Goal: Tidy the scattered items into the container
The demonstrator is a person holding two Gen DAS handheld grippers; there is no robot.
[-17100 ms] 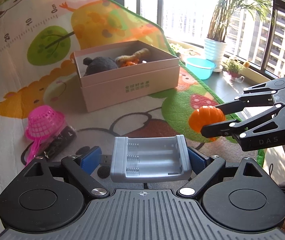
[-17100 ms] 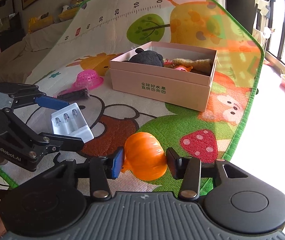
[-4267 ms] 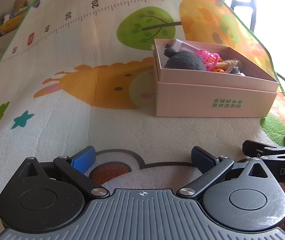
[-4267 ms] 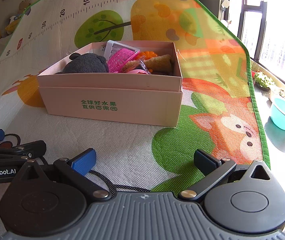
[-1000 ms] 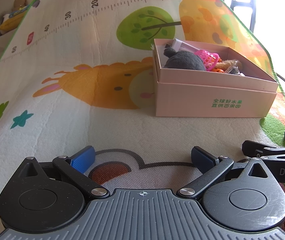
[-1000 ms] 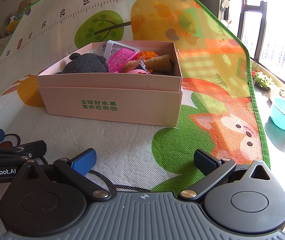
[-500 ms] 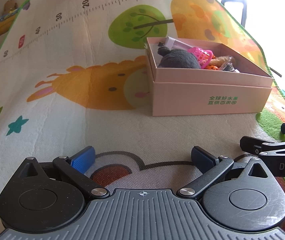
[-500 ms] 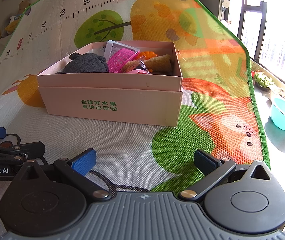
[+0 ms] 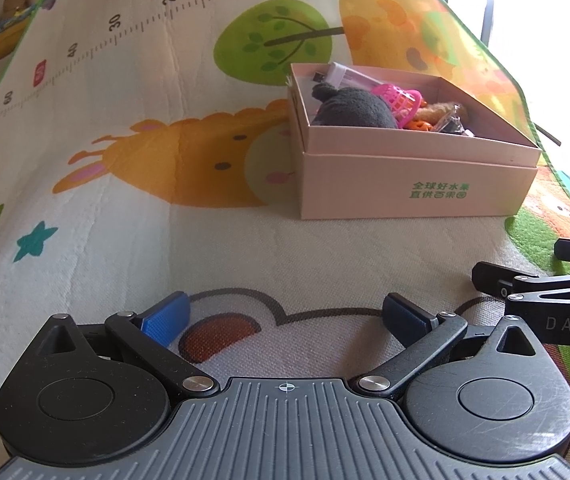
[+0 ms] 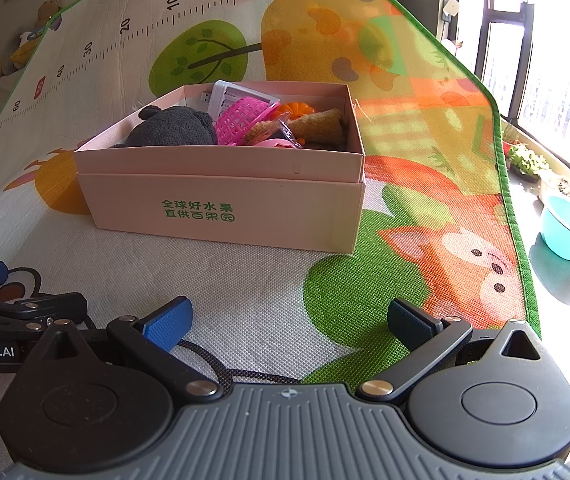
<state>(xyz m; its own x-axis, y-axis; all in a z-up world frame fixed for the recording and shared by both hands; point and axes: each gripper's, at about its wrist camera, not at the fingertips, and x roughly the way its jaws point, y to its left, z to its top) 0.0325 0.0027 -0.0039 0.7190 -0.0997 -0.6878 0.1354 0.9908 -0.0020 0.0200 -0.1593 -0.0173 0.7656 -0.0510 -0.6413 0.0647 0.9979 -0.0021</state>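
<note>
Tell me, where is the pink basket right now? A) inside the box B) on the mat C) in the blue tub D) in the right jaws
A: the pink basket sits inside the box, beside the grey plush; both grippers are open and hold nothing.

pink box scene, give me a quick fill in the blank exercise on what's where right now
1. The grey plush toy lies inside the ____ box.
2. The lettering printed on the box front is ____.
3. Between the fingers of the right gripper there is ____.
4. The teal basin sits ____ the play mat.

Missing words: pink; green; nothing; off
</note>
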